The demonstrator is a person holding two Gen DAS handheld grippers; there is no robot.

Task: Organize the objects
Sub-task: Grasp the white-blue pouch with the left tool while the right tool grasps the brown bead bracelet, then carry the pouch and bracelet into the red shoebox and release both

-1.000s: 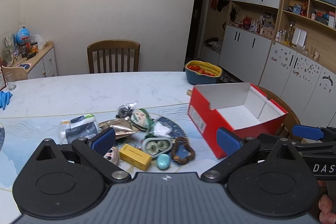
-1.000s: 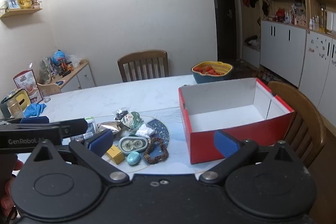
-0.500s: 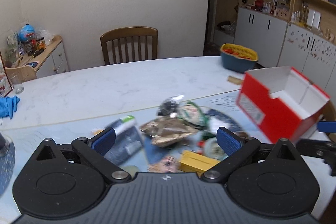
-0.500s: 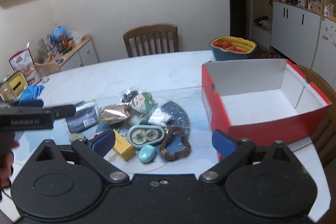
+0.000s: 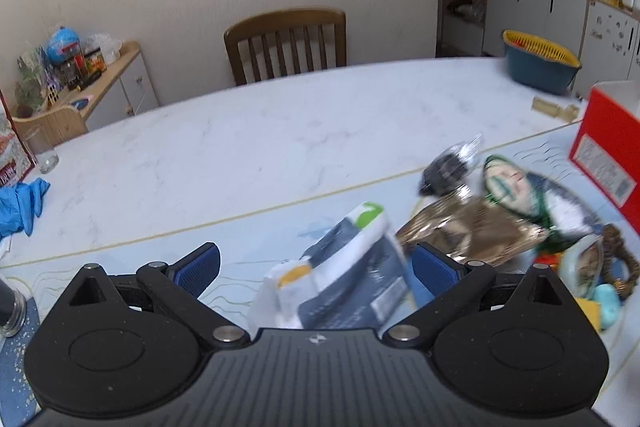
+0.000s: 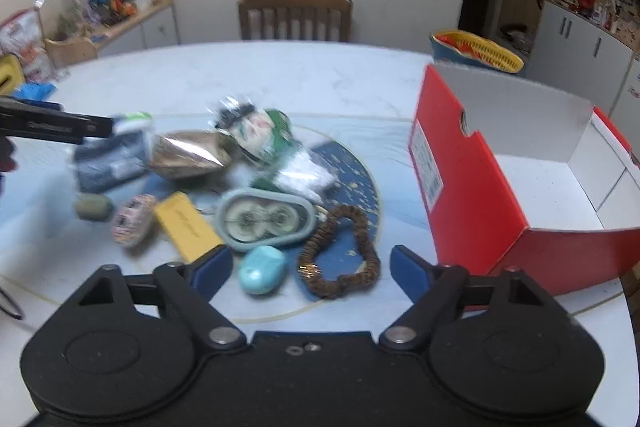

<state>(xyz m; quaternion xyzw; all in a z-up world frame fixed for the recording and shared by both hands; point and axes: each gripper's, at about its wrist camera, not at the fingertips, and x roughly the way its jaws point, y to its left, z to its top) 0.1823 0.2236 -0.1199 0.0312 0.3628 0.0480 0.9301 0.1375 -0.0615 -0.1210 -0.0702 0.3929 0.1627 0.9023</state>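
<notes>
A pile of small items lies on the blue mat (image 6: 352,163) beside an open red box (image 6: 520,163). My left gripper (image 5: 316,267) is open low over the table, and a grey and white packet (image 5: 352,275) lies between its pads untouched. A gold foil pouch (image 5: 472,231) lies just right of it. My right gripper (image 6: 310,265) hangs near the pile with its jaws closing. A turquoise egg (image 6: 262,269) and a brown bead bracelet (image 6: 340,255) lie between its pads, neither touched. A grey oval case (image 6: 264,221) and a yellow box (image 6: 186,223) lie behind them.
A wooden chair (image 5: 286,43) stands at the table's far side. A blue bowl with a yellow strainer (image 5: 540,65) sits at the back right. Blue gloves (image 5: 22,203) and a glass (image 5: 44,155) are at the left edge, and a jar (image 5: 10,303) stands near the left gripper.
Both grippers have come down and closer to the pile. The left one shifted so the grey packet now lies between its jaws. The right jaws have narrowed.
</notes>
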